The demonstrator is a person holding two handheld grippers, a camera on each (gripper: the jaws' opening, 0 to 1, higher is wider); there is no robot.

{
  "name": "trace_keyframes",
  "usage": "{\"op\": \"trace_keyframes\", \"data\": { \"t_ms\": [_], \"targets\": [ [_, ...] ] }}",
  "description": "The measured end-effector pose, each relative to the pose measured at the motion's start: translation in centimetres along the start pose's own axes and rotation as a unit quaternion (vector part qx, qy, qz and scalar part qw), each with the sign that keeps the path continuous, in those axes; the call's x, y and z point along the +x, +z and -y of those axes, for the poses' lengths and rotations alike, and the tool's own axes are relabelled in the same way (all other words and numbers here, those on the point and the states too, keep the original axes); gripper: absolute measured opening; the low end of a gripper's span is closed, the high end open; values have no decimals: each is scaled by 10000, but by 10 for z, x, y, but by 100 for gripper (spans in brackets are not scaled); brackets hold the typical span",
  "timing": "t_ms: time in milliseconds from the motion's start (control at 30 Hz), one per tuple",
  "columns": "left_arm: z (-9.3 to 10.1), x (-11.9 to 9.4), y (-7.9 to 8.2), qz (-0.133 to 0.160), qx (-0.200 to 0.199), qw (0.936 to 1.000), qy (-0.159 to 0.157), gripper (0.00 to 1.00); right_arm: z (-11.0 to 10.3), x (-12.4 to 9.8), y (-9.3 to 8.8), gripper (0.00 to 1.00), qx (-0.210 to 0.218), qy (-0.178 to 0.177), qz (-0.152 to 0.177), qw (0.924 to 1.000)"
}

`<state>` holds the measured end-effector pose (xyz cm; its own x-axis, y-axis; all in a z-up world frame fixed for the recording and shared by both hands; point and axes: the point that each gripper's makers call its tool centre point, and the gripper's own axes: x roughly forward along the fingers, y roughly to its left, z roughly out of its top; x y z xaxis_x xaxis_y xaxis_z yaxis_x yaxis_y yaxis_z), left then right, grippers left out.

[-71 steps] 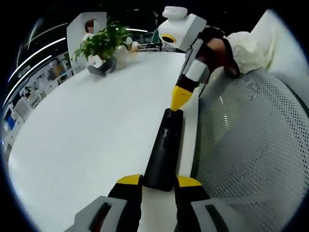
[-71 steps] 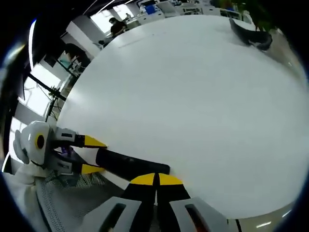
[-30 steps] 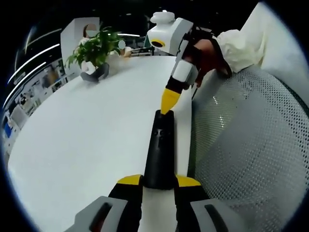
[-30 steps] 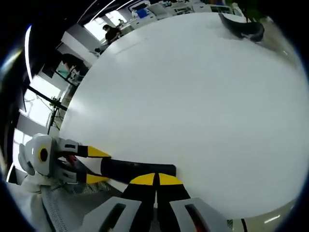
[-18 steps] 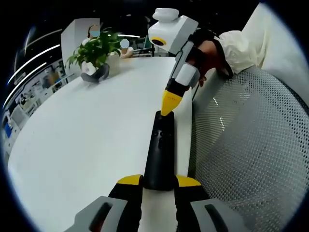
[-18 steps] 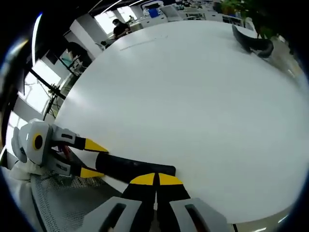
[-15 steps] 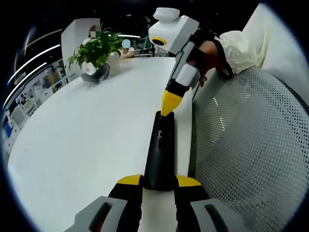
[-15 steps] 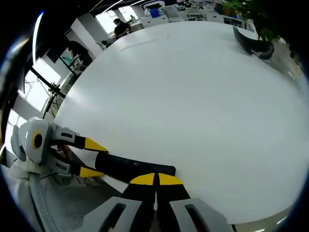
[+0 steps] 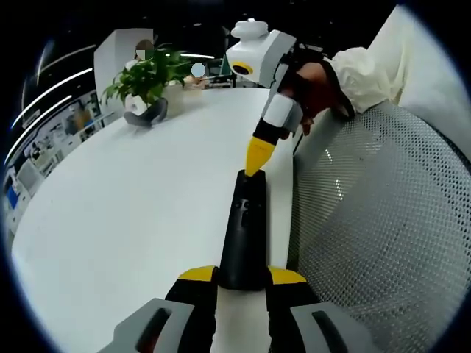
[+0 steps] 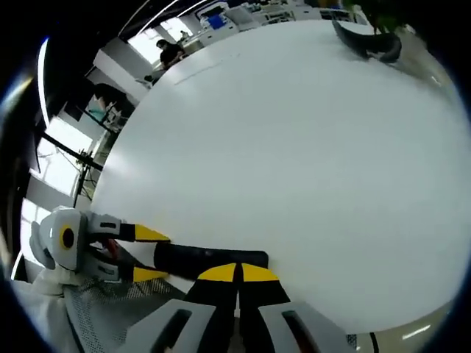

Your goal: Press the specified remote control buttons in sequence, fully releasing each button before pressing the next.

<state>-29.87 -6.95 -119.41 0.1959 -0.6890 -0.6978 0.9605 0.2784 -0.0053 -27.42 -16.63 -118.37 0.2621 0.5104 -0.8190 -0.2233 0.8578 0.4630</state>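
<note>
Both views face each other closely along the black remote (image 9: pixel 245 229) (image 10: pixel 206 259).

No readable text, label, brand, number or sign anywhere. Long black remote control (image 9: pixel 244 235): button markings too small and blurred to make out. White round-edged tabletop (image 9: pixel 132 198): blank, unmarked.

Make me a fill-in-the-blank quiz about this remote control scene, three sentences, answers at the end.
1. The left tongs are shut on the near end of the black ____.
2. The remote control lies near the edge of a ____ table.
3. The right tongs have their jaws ____, the yellow tip at the remote's far end.

Answers: remote control; white; shut
</note>
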Motion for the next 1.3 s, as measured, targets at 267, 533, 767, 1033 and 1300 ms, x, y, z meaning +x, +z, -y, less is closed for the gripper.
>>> {"op": "trace_keyframes", "data": {
  "t_ms": [267, 533, 767, 1033, 1300],
  "targets": [
    [1, 0, 0, -7, 6, 10000, 0, 25, -2, -1, 4, 0, 59, 83, 124, 9999],
    [5, 1, 0, -25, 94, 9999, -81, 24, -10, 2, 2, 0, 130, 360, 37, 9993],
    [7, 1, 1, -24, 139, 9998, -128, 24, -7, 5, -3, 0, 129, 301, -107, 9994],
    [8, 1, 0, -39, 173, 9997, -181, 24, -8, 5, -6, 0, 122, 289, -177, 9994],
    [8, 1, 1, 0, 131, 9998, -179, 24, -7, 6, -6, 0, 64, 249, -192, 9995]
  ]
}}
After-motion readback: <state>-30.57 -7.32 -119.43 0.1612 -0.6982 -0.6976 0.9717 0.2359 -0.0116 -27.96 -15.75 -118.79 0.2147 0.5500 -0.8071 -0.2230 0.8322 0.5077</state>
